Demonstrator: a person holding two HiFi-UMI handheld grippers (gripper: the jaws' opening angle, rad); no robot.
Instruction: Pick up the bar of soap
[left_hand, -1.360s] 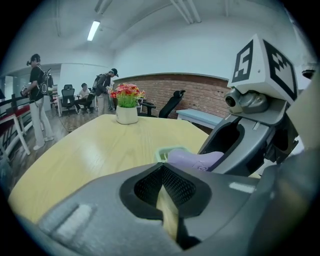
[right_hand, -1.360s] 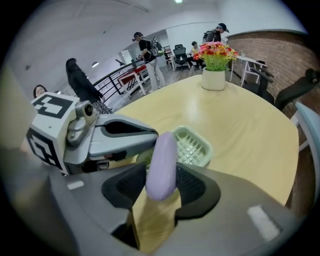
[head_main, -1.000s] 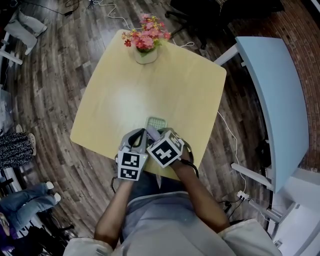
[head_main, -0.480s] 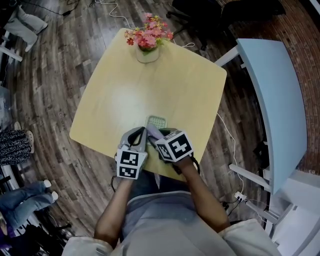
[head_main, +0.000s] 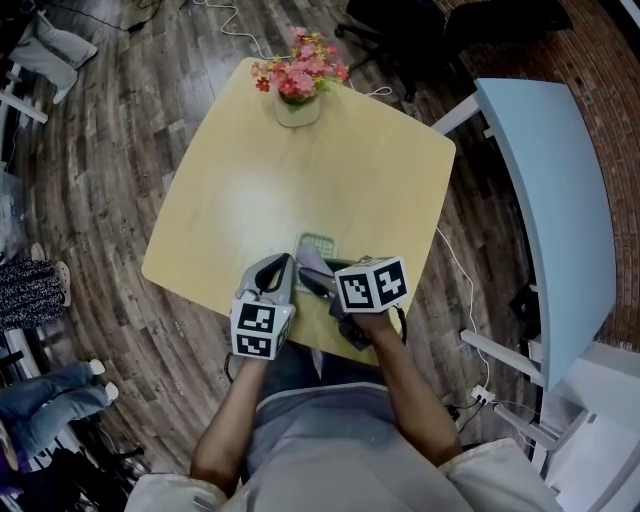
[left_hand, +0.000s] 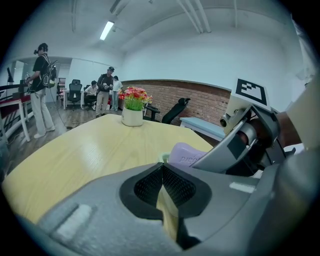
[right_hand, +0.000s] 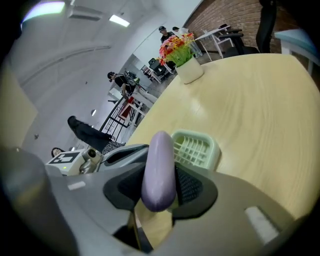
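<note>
Gripping the bar of soap (right_hand: 159, 160) on its narrow sides, the right claw (right_hand: 156, 192) – its jaws have just been closing on the lilac bar – holds it at the near edge of the worktop (head_main: 300, 180), just in front of a green soap dish (right_hand: 196, 148). The left claw (left_hand: 162, 182) sits alongside, jaws pressed together and empty. A flowerpot (head_main: 297, 108) stands at the far edge.
</note>
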